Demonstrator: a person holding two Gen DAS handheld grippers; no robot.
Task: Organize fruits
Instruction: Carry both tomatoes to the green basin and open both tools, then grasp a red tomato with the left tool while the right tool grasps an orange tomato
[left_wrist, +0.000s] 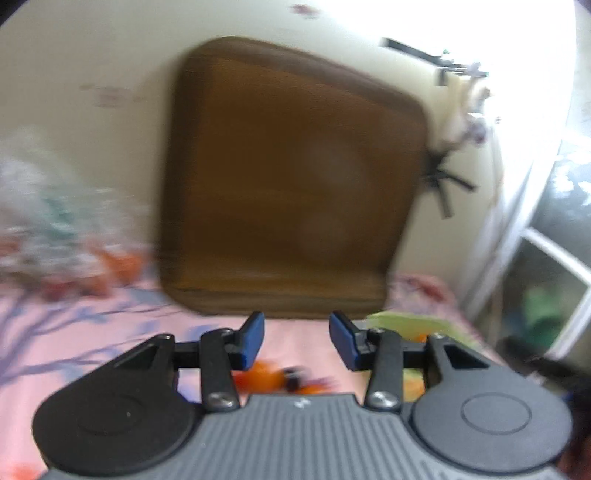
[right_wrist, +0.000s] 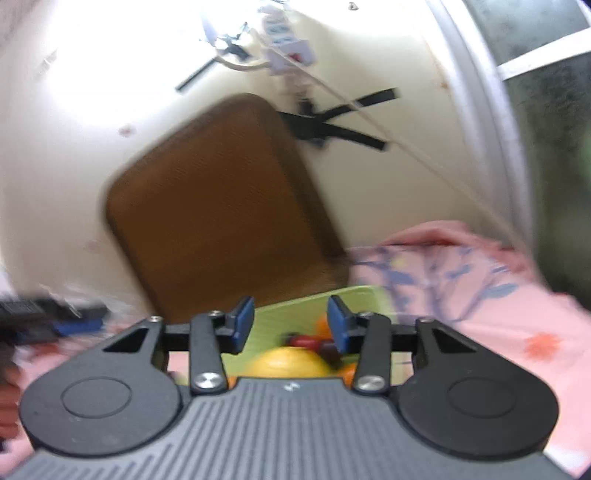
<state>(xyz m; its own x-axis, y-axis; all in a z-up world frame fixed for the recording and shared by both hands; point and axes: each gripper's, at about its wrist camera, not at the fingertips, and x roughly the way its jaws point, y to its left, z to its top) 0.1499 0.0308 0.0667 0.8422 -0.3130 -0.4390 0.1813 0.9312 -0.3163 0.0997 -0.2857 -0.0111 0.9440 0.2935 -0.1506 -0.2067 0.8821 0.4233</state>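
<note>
- yellow citrus (right_wrist: 288, 362) sits on the green tray (right_wrist: 295, 306), just below the right gripper (right_wrist: 290, 325), jaws apart and empty.
- left gripper (left_wrist: 296, 338) likewise gapes empty above blurred orange fruit (left_wrist: 258, 378).
- both views are smeared: steady first, then lower and centre before closing.

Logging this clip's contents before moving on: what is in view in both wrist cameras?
wooden board: one, brown, propped against the cream wall.
bedsheet: one, pink with blue branches, underneath everything.
green tray: one, light green, on the sheet before the board.
yellow fruit: one, on the tray.
orange fruits: blurred, count unclear, below the left jaws.
left gripper: blue pads, jaws apart, empty.
right gripper: same, empty.
</note>
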